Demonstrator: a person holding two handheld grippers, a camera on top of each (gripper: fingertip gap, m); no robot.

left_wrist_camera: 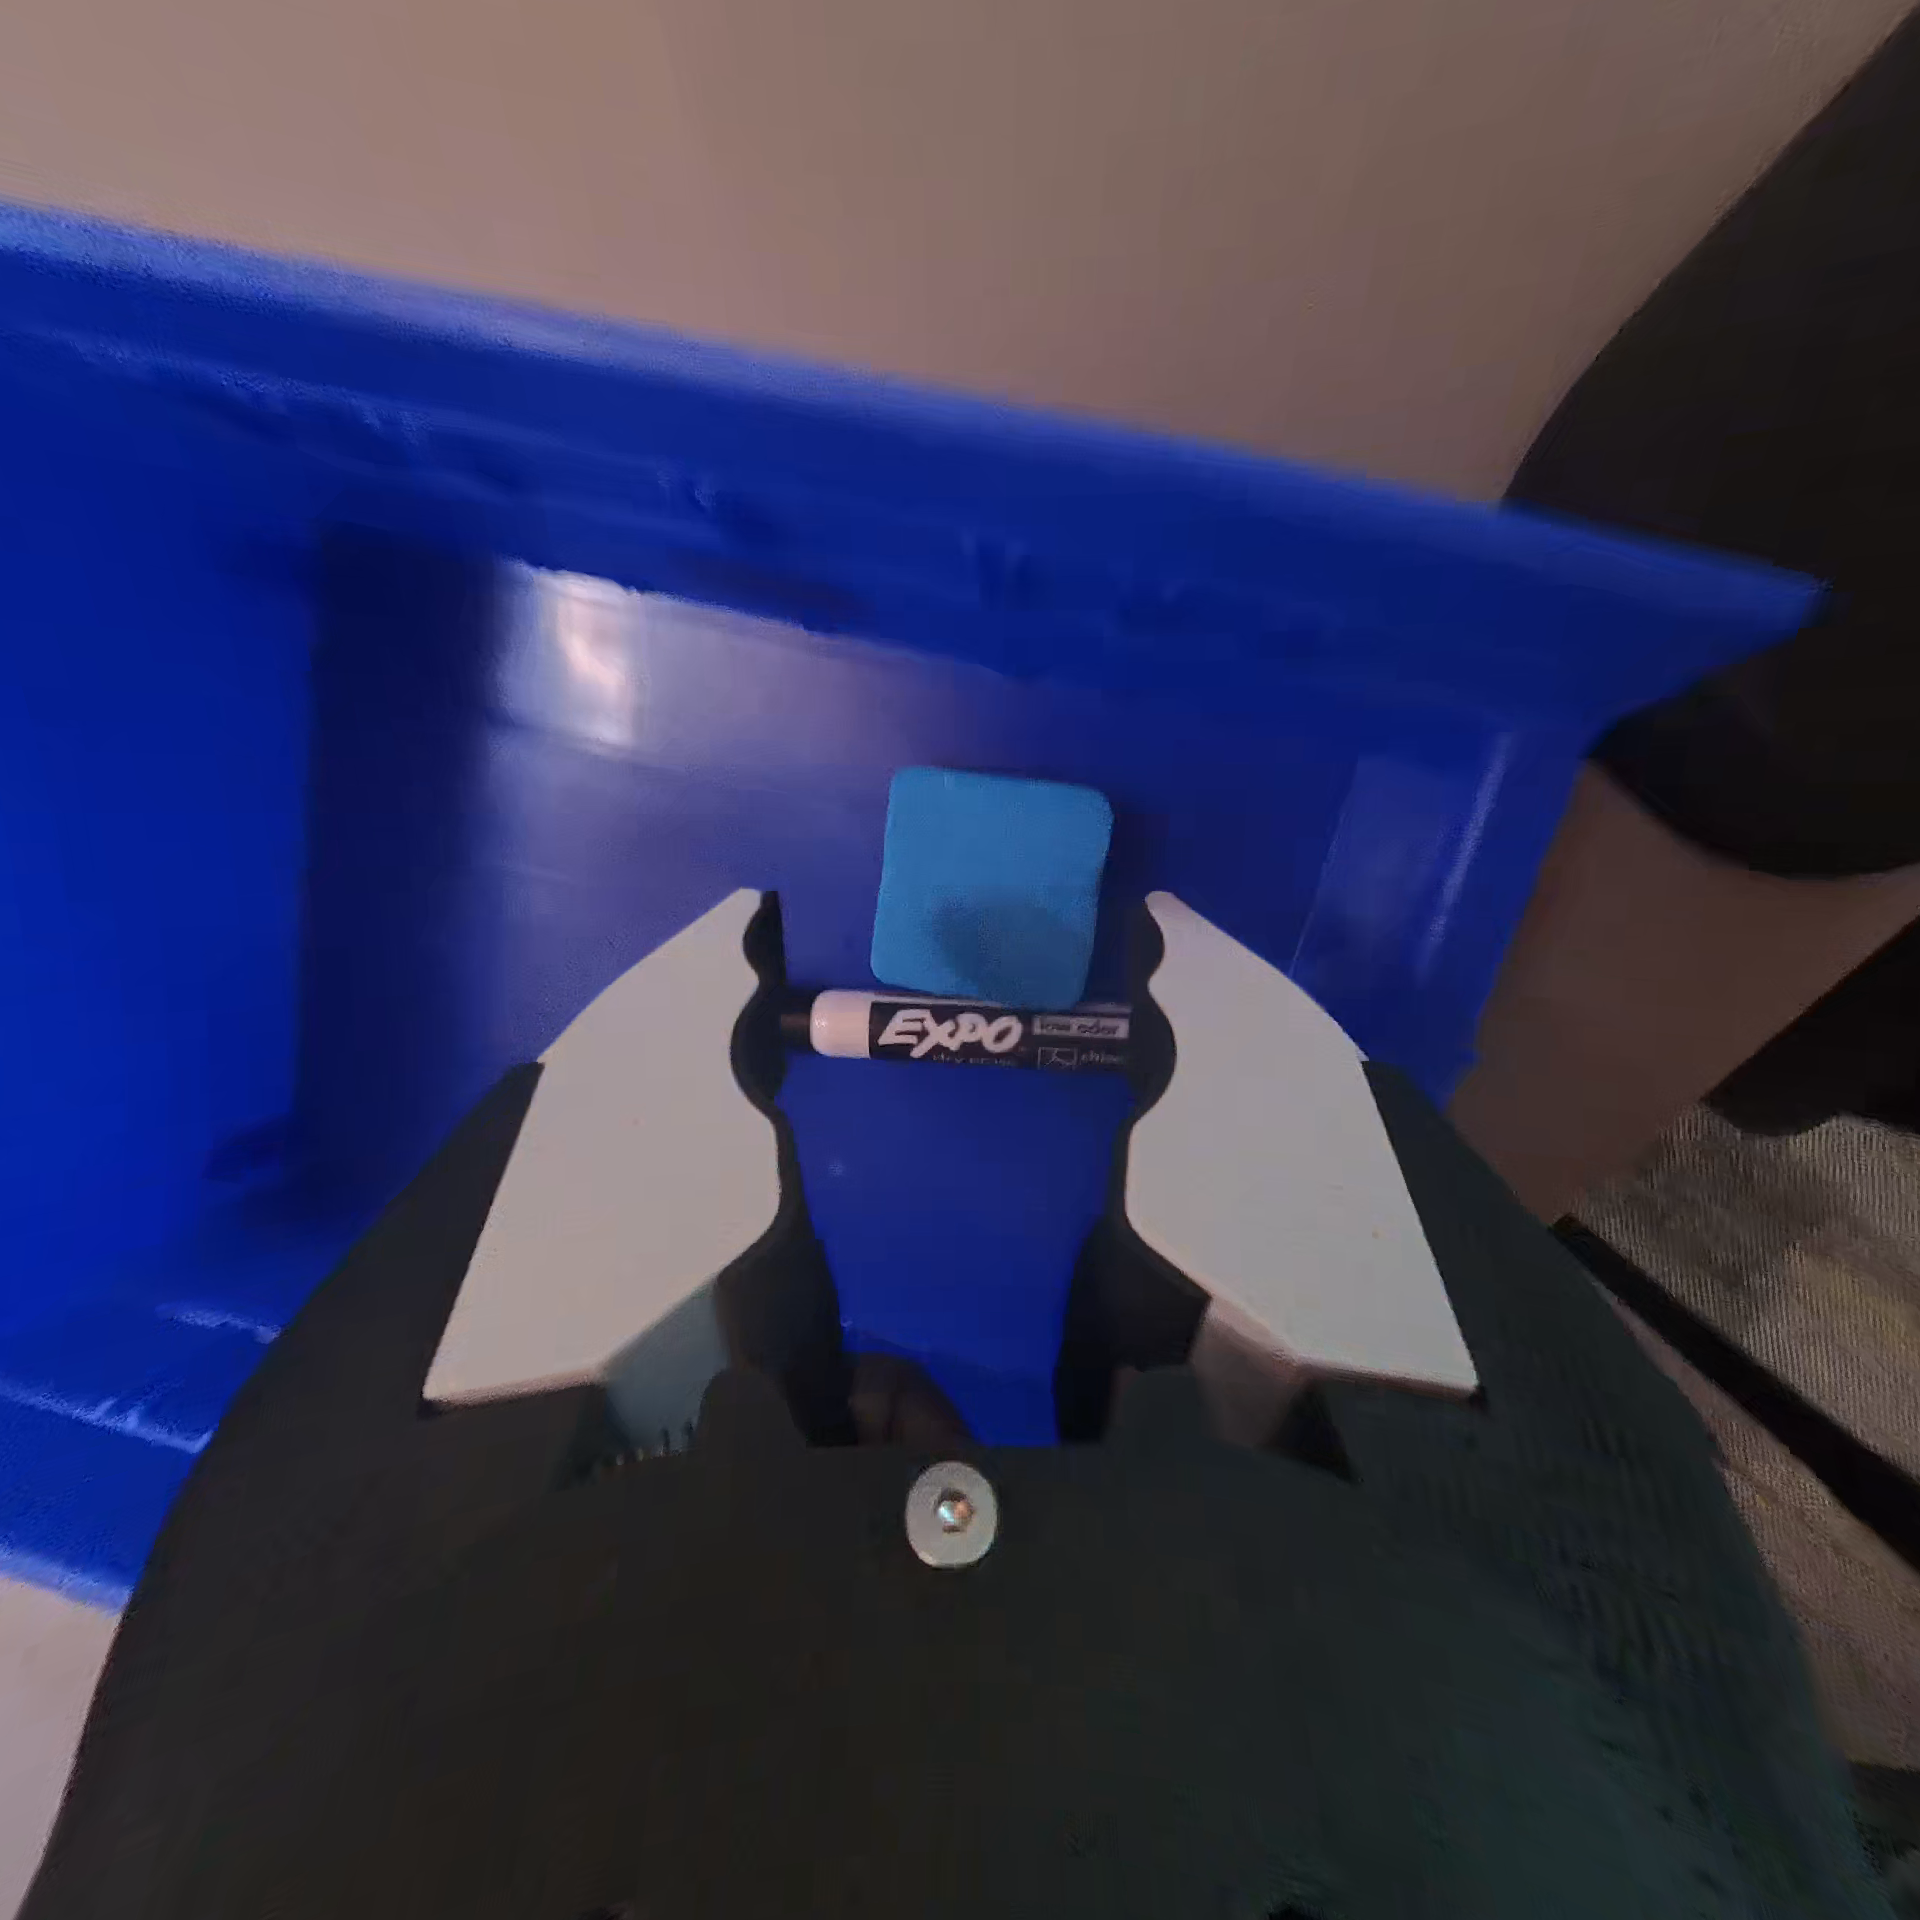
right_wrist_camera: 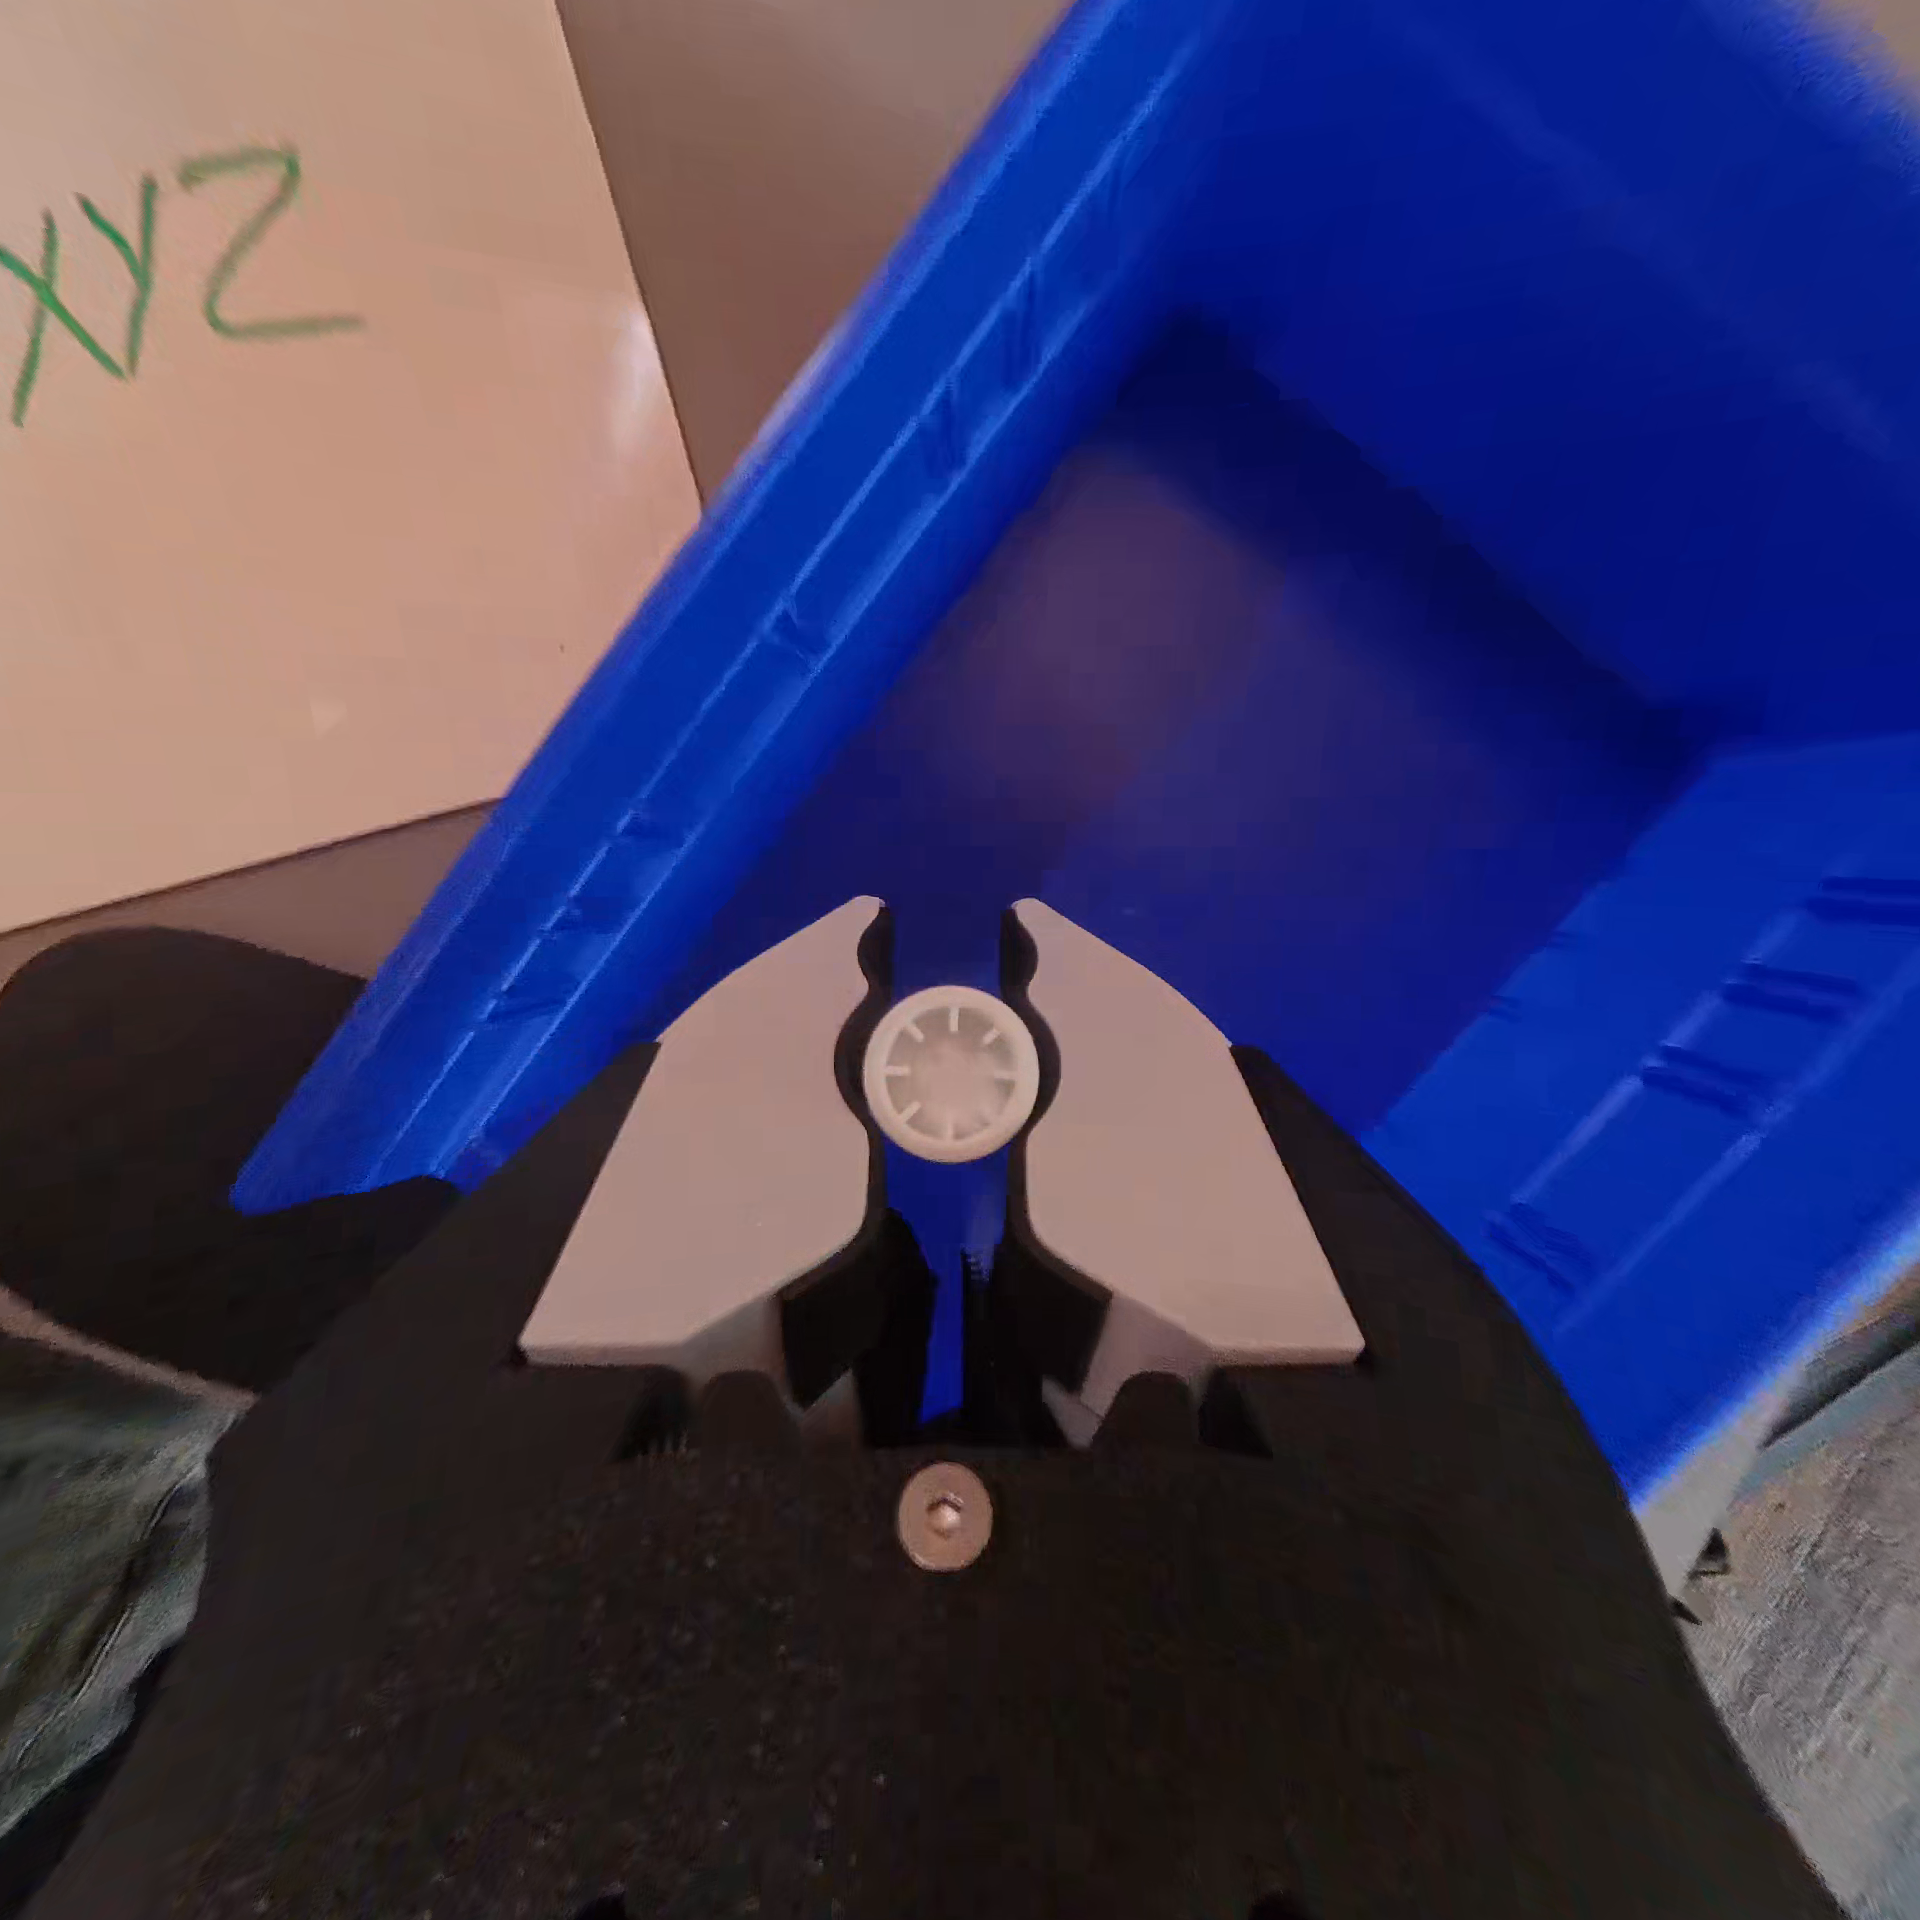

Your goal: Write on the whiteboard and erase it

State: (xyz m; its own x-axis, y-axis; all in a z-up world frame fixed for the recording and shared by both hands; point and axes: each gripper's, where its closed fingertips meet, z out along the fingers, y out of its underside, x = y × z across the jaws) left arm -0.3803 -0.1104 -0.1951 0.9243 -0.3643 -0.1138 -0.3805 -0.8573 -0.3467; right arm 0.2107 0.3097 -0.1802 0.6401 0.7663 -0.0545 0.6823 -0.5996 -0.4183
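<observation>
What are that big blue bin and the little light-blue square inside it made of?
The bin looks like moulded hard plastic: glossy, with light glare on its inner wall and ribs along the rim. The square, likely the eraser, looks like soft felt or foam: matte, no shine, rounded corners, and a dark smudge on its face. That is only a guess from its look.

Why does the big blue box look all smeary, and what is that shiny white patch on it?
Left wrist view: the blue plastic bin has a blurred rim, probably motion blur, and the white patch is glare on its glossy inner wall; the square light-blue eraser and black-labelled marker stay fairly sharp. Right wrist view: the bin's edges smear too, with dim, warm light on the white whiteboard.
</observation>
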